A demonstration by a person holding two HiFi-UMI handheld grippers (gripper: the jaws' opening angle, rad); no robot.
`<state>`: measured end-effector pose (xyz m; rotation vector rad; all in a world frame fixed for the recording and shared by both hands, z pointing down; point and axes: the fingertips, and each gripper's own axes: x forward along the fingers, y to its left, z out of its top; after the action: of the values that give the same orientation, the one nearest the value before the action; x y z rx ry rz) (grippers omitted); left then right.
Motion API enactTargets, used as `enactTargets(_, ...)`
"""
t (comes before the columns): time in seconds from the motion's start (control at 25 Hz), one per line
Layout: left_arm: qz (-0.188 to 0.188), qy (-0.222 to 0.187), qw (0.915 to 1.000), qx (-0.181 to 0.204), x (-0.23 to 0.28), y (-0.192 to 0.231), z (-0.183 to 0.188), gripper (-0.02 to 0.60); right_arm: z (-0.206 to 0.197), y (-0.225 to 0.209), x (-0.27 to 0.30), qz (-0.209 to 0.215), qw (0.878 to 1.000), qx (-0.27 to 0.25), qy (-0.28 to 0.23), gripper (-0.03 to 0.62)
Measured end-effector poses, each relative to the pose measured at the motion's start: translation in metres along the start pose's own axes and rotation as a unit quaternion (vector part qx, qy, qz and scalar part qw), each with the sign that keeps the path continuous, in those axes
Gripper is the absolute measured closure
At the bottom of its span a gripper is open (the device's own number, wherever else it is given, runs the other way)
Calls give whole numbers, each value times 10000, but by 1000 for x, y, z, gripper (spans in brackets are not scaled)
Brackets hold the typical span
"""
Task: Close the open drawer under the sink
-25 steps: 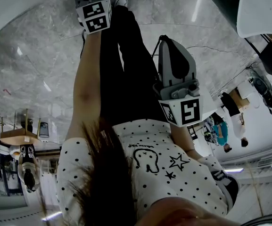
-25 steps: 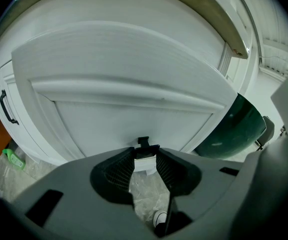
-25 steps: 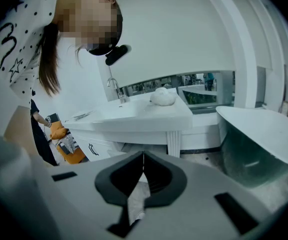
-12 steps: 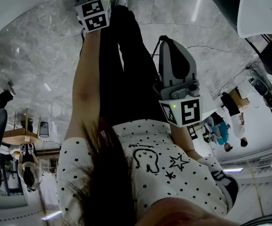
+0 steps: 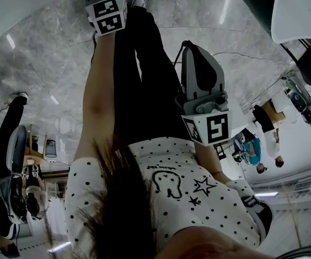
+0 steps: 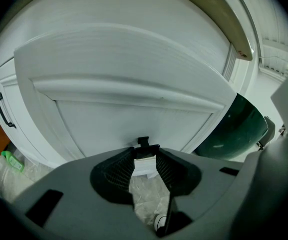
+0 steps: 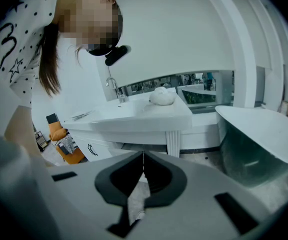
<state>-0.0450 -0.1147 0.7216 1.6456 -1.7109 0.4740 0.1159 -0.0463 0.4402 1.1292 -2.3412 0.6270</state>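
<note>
Drawer [image 6: 134, 109] front, white, jutting from cabinet [image 6: 31, 134] beneath countertop [image 6: 223, 19], close before left gripper [image 6: 144, 151]; jaws spread, small black handle [image 6: 143, 142] at their tips. Right gripper [image 7: 143, 158] held apart from left, jaws pressed together, empty, aimed toward white sink [image 7: 134, 115].

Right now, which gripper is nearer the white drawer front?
Left. The left gripper is close up to the drawer front, jaw tips almost at it; the right gripper hangs well back, viewing the sink counter from a distance.
</note>
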Motion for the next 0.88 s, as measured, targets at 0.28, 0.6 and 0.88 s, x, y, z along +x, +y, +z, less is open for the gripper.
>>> enactTargets(0.28,-7,-19,10000,-3,4,1,5,448,-1,-1,3,-16,10000,1,34,580)
enactTargets(0.6,29,-69,10000,53,9,6,14,448,1,0,5,-23,10000,7,37,580)
enactTargets(0.88,26,-87,9999,98,8,6,14,448,-1,0,2,-12,10000,7,43,580)
